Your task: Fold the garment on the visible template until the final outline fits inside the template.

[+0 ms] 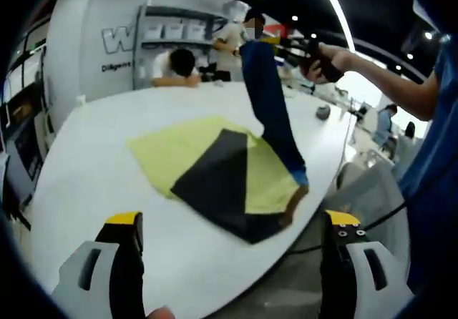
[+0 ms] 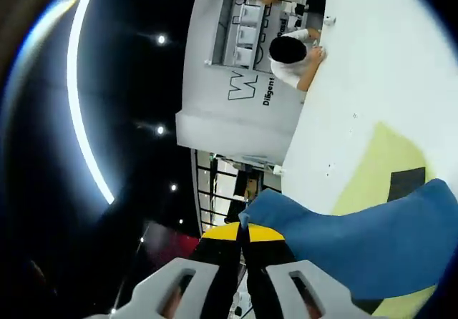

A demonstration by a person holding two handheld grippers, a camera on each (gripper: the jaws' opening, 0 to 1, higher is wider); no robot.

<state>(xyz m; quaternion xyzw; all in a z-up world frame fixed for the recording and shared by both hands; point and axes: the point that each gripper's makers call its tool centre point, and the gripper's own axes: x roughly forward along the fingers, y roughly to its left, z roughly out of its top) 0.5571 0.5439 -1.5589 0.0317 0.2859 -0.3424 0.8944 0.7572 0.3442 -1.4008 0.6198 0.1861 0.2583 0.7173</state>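
1. Your left gripper (image 1: 232,251) hung wide open, holding nothing, above the white table (image 1: 93,162).
2. Your right gripper (image 2: 243,244) pinched the blue garment (image 1: 272,101).
3. It dangled lengthwise toward the yellow-and-black template (image 1: 222,172); a shelved room lay behind.

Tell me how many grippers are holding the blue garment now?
1. The right gripper is shut on the blue garment, lifting it above the yellow template. The left gripper is open over the white table.
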